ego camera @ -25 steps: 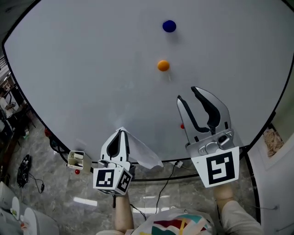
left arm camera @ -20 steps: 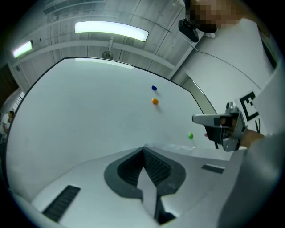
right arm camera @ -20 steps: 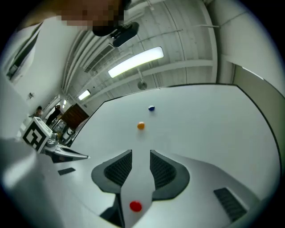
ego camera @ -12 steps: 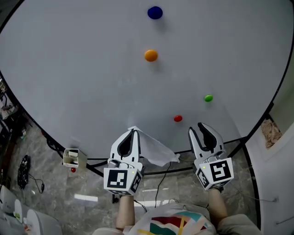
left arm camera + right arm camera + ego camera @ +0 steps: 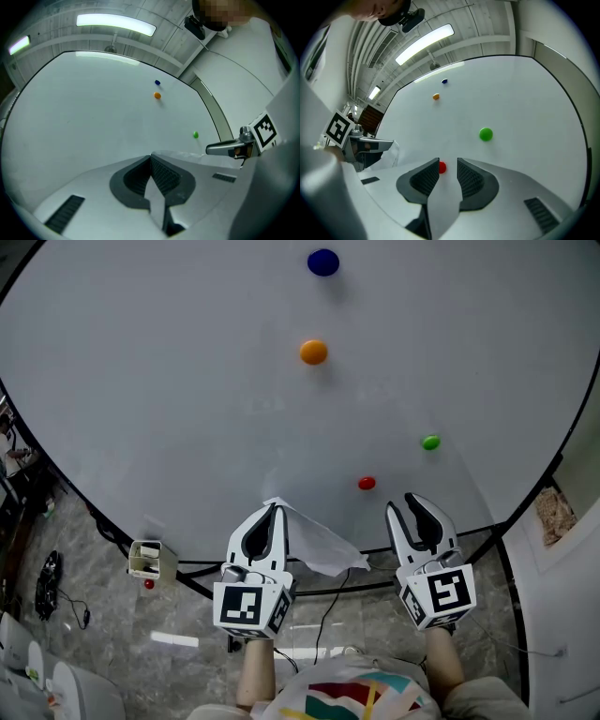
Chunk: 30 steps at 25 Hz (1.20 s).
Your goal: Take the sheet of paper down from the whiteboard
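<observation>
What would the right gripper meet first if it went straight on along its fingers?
Probably the red magnet on the whiteboard: it shows in the gap between the open fingers of the right gripper. Depth is unclear.

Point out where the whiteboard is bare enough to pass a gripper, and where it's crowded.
Bare: the whiteboard left of the blue magnet and orange magnet. Crowded: the lower edge, where the red magnet and green magnet sit by the open right gripper, beside the left gripper holding the sheet of paper.
</observation>
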Each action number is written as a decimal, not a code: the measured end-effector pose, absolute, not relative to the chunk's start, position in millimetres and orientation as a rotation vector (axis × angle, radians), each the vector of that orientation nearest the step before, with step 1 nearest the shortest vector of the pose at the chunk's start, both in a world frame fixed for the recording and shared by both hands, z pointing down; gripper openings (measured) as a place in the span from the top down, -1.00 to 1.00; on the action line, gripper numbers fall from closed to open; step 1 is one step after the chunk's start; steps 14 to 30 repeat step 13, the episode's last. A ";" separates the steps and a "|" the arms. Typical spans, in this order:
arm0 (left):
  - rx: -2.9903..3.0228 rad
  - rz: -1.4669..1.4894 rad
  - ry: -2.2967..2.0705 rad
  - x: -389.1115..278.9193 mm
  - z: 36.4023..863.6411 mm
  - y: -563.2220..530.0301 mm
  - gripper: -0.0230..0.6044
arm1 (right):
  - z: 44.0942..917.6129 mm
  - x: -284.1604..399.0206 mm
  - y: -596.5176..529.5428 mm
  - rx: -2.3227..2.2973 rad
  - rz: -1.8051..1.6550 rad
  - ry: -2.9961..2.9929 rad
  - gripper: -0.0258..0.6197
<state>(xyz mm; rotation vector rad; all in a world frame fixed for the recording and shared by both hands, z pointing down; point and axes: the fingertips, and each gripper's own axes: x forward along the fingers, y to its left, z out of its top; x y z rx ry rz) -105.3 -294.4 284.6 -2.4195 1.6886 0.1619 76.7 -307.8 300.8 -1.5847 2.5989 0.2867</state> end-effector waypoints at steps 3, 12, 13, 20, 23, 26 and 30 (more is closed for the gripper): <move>-2.419 0.159 1.695 -105.4 285.7 -295.1 0.78 | 301.6 76.6 -307.7 -1.577 0.282 2.610 0.52; -2.432 0.130 1.725 -113.4 299.1 -302.8 0.78 | 303.2 66.3 -309.7 -1.523 0.284 2.653 0.52; -2.434 0.128 1.728 -114.6 301.1 -303.2 0.78 | 304.3 65.1 -310.0 -1.524 0.283 2.654 0.52; -2.434 0.128 1.728 -114.6 301.1 -303.2 0.78 | 304.3 65.1 -310.0 -1.524 0.283 2.654 0.52; -2.434 0.128 1.728 -114.6 301.1 -303.2 0.78 | 304.3 65.1 -310.0 -1.524 0.283 2.654 0.52; -2.434 0.128 1.728 -114.6 301.1 -303.2 0.78 | 304.3 65.1 -310.0 -1.524 0.283 2.654 0.52; -2.434 0.128 1.728 -114.6 301.1 -303.2 0.78 | 304.3 65.1 -310.0 -1.524 0.283 2.654 0.52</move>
